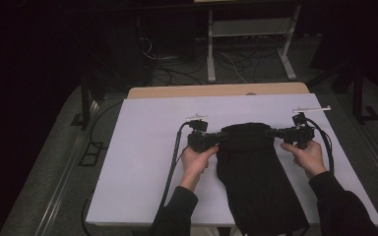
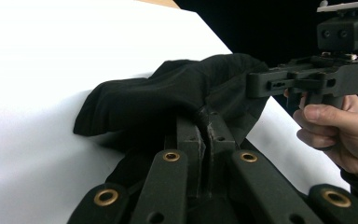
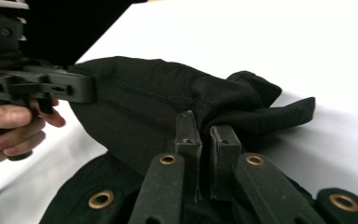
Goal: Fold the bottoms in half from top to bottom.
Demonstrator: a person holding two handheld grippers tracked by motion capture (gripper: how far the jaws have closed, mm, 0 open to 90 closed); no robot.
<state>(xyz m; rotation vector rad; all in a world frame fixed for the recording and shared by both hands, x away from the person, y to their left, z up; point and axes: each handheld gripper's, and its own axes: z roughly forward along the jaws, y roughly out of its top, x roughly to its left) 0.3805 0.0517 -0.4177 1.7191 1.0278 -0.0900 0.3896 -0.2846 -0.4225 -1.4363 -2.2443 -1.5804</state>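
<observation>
A black cloth (image 1: 253,169) lies lengthwise on the white table cover (image 1: 142,162), and its far end is lifted and bunched. My left gripper (image 1: 219,138) is shut on that far end's left corner, and my right gripper (image 1: 275,132) is shut on its right corner. In the left gripper view the jaws (image 2: 207,125) pinch a fold of the cloth (image 2: 140,102), with the other gripper (image 2: 303,79) and its hand opposite. The right gripper view shows its jaws (image 3: 204,127) pressed on the cloth (image 3: 144,98), with the left gripper (image 3: 42,86) across from it.
The wooden table edge (image 1: 216,91) shows beyond the white cover. A thin white strip (image 1: 312,108) lies at the far right. On the dark floor behind are a metal frame (image 1: 248,49) and loose cables. The near end of the cloth hangs over the table's front edge.
</observation>
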